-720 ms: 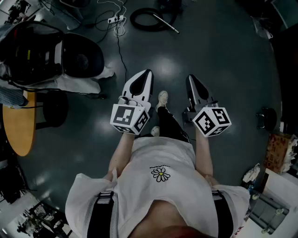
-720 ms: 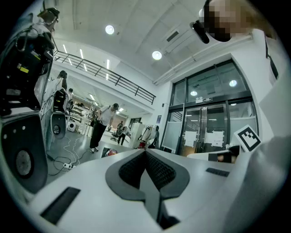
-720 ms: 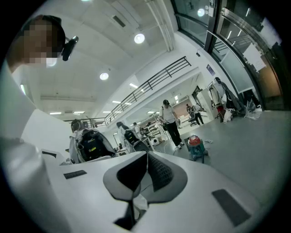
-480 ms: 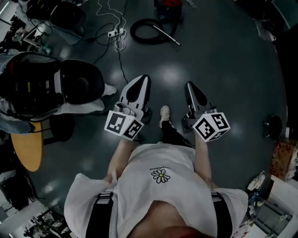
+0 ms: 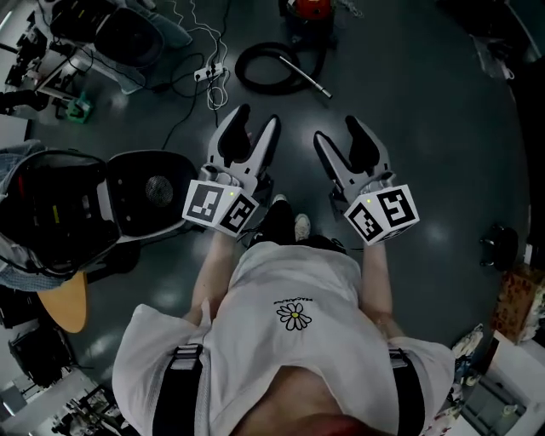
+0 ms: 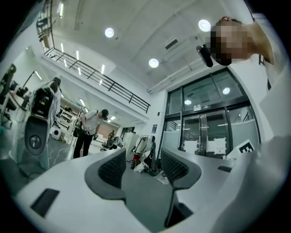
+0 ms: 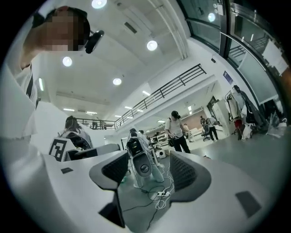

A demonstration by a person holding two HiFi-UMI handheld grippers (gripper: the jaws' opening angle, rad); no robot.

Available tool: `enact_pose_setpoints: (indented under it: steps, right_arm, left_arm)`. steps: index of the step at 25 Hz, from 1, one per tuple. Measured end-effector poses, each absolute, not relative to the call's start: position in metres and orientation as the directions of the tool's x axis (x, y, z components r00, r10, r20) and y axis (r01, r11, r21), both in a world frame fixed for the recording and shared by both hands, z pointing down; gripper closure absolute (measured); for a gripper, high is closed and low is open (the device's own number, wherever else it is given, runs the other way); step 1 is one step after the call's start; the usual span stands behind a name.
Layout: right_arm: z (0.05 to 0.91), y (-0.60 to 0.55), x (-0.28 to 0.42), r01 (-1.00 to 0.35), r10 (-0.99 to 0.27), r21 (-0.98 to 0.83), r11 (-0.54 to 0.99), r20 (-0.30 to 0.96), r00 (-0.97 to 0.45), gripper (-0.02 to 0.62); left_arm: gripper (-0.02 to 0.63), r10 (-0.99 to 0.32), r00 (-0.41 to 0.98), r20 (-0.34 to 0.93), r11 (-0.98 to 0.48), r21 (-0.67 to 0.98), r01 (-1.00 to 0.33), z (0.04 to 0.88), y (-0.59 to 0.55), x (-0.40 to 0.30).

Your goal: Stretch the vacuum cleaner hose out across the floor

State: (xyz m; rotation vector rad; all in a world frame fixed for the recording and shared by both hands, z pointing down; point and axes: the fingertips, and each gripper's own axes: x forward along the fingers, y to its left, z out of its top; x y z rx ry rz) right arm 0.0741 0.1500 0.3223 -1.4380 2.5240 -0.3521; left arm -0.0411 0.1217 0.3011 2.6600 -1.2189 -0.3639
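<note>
The vacuum cleaner hose (image 5: pixel 243 75) is seen lying in a black coil on the dark floor (image 5: pixel 409 128), not yet stretched out. A metal wand (image 5: pixel 308 81) is laid slanting across the right side of the hose. The red vacuum cleaner (image 5: pixel 311 8) is found just beyond the hose, at the top edge of the head view.

Both claws are held level in front of the person, on the near side of the hose and well apart from it. The left claw (image 5: pixel 255 119) is pointed almost straight at the hose. Its jaws are spread to a moderate gap with nothing between them. In the left gripper view only distant floor and a far-off cluster of things is framed by the left claw (image 6: pixel 143 166); what they are cannot be told.

The right claw (image 5: pixel 338 129) is held beside the left one, slightly to the right of the hose, and its jaws are spread wide. Nothing is gripped there either. In the right gripper view a white and black machine (image 7: pixel 142 167) and a white power strip (image 7: pixel 162 195) on its cable are framed by the right claw (image 7: pixel 148 170), far off on the floor.

In the head view the power strip (image 5: pixel 209 73) is seen to the left of the hose, amid loose cables. No part of the hose is touched by either claw.
</note>
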Motion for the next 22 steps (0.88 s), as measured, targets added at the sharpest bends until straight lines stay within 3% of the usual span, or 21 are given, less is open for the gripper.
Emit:
enact_pose_setpoints:
  steps: [3,8,11,22]
  right_arm:
    - [0.336,0.092,0.078,-0.813,-0.872,-0.359,0.459,-0.004,-0.490,0.324]
    - [0.370,-0.021,0.062,-0.777,-0.841,-0.424,0.466,0.060,-0.538,0.324]
    - [0.368,-0.102,0.043,-0.775,-0.832,-0.424,0.469,0.083,-0.549,0.324]
    - [0.394,-0.309,0.018,-0.841,-0.811,-0.317,0.438,0.265,-0.522,0.324]
  left_arm:
    - [0.383,-0.775,0.618,-0.134,-0.631,0.227,-0.742,0.307,0.070,-0.043]
    - [0.382,-0.781,0.616,-0.102,-0.617,0.286,-0.734,0.342,-0.042,-0.058]
    - [0.294,-0.782,0.619,-0.071,-0.596,0.375,-0.710,0.358,-0.129,-0.071]
    - [0.291,-0.789,0.613,0.030,-0.537,0.451,-0.713,0.403,-0.347,-0.098]
